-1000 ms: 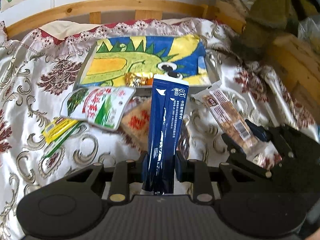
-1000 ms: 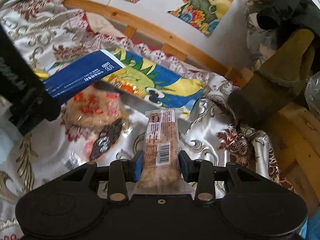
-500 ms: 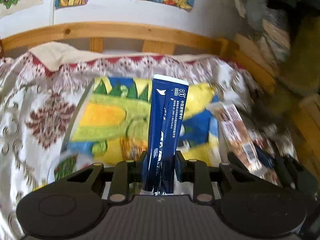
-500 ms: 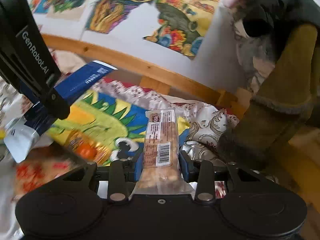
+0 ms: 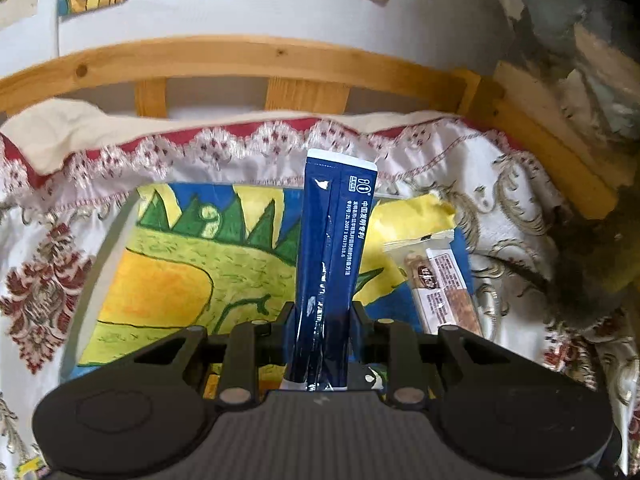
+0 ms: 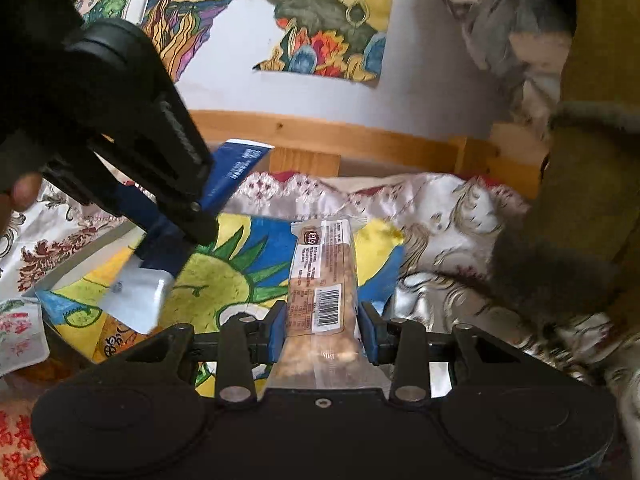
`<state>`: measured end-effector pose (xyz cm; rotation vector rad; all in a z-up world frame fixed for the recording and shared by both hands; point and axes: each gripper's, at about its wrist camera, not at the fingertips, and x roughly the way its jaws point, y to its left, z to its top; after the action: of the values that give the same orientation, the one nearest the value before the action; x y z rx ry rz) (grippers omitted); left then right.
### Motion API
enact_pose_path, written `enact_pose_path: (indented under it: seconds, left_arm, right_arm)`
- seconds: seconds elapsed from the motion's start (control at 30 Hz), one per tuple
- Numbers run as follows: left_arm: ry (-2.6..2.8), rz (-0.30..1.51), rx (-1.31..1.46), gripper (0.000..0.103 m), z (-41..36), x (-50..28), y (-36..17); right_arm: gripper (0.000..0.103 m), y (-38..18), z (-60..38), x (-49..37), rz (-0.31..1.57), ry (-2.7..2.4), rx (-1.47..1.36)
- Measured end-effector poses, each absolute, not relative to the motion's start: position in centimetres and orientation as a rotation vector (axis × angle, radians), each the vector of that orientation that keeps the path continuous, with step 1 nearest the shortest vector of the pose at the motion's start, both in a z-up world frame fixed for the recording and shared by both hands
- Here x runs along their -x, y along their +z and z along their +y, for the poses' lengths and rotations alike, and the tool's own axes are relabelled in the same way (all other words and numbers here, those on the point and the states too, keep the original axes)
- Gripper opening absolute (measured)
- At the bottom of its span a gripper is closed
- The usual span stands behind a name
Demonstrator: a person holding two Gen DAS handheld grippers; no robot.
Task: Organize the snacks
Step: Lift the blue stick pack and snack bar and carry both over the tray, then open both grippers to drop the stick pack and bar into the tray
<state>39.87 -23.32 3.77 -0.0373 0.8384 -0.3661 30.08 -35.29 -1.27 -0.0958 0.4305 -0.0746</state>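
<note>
My left gripper (image 5: 322,320) is shut on a long dark blue sachet (image 5: 334,248) that stands up between its fingers, above the tray lined with a green and yellow dinosaur picture (image 5: 168,264). My right gripper (image 6: 322,320) is shut on a clear-wrapped nut bar (image 6: 324,276), held over the same tray (image 6: 224,280). The nut bar also shows in the left wrist view (image 5: 440,284). The left gripper body (image 6: 120,120) and its blue sachet (image 6: 236,172) fill the left of the right wrist view.
A patterned satin cloth (image 5: 500,208) covers the surface around the tray. A wooden rail (image 5: 240,60) and a white wall with drawings lie behind. An orange snack pack (image 6: 116,340) lies in the tray, and more snack packs (image 6: 20,328) lie left of it.
Both grippers have moved forward and up from the loose snacks to above the dinosaur tray, each still holding its snack. The loose packs have dropped out of the left wrist view.
</note>
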Motion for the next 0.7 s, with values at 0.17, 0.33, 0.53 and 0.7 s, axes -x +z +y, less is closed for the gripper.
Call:
enact_pose_path:
  seconds: [0.17,0.33,0.53,0.7]
  left_arm:
    - [-0.334,0.9,0.037,0.03,-24.0,-40.8,1.6]
    - [-0.313,0.926,0.011,0.03,-24.8,-40.9,0.2]
    - [-0.265,0.922,-0.01,0.051,-24.9,-40.7,0.1]
    - [-0.229,0.887,-0.006,0.077,-24.0,-40.1,1.2]
  right_arm:
    - [0.04,-2.5,-35.4,-31.0,0.472,-0.064,0.07]
    - [0.04,-3.0,-35.7,-31.3,0.509,-0.059,0.046]
    - [0.041,-3.7,-35.4,-31.5,0.537,-0.051,0.043]
    - [0.069,-3.7,-34.9,-31.1,0.491,-0.041,0.065]
